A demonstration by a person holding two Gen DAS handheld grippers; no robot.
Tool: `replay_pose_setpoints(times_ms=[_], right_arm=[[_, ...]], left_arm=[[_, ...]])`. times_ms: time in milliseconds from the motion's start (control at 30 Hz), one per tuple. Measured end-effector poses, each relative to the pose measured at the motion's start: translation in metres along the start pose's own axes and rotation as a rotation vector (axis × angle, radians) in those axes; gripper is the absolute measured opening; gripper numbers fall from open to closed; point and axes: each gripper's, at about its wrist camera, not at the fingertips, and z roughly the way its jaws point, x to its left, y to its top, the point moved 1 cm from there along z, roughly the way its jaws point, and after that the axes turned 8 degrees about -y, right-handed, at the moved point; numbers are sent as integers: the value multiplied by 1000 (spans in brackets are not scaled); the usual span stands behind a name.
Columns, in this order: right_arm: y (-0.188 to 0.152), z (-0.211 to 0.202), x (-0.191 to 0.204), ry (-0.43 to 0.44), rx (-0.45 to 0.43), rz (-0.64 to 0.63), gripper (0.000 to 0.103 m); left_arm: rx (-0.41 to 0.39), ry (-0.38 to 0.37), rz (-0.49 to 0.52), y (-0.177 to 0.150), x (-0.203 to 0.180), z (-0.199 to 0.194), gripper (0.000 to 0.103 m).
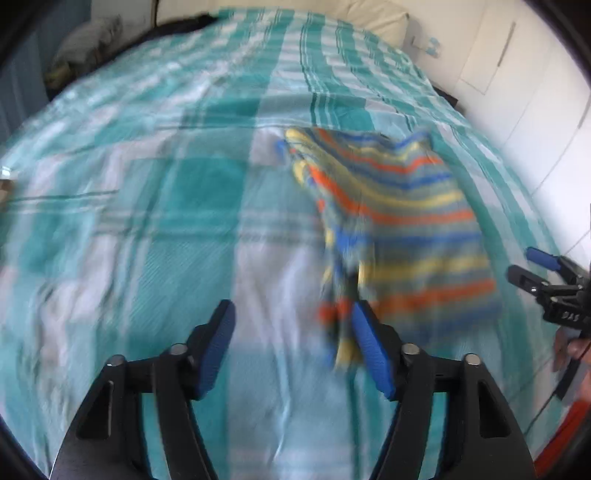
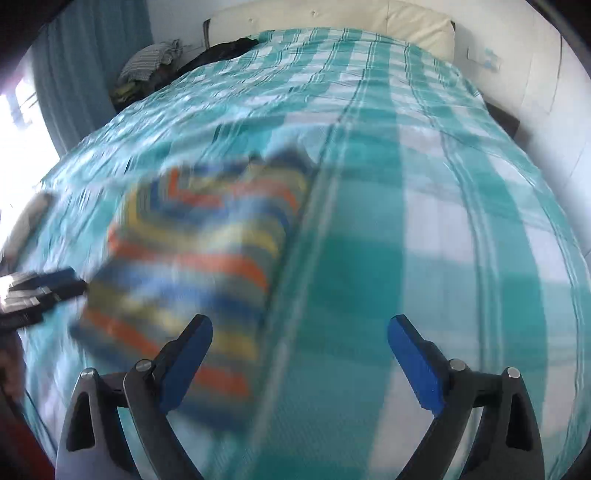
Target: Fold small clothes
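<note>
Striped garment (image 1: 399,221) on bed, both hand-held grippers agape, empty

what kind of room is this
Most likely a bedroom: a bed with a teal checked cover, a cream headboard at its far end, and a curtain beside it.

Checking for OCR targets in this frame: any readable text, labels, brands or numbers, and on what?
Pale lettering on the black body of the right gripper, at the right edge of the left wrist view: mirrored or upside down and blurred, not readable.
Small blue marks on the white wall behind the bed: too blurred to tell whether they are text.
Striped garment, checked bedspread, left gripper: no text seen.
</note>
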Motion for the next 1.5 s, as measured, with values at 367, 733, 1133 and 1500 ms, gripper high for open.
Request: replay_pose_setpoints(times_ms=[367, 733, 1133, 1500], right_arm=[[-124, -118, 29, -2, -33, 53, 103], [-111, -173, 53, 2, -1, 5, 102], [-108, -235, 58, -19, 4, -45, 102], [-120, -266, 65, -79, 17, -7, 102]], left_arm=[[-100, 233, 58, -47, -65, -92, 102], [-61, 252, 24, -63, -81, -142, 101], [-48, 274, 62, -75, -101, -185, 102], [-49, 229, 57, -79, -110, -211, 103]])
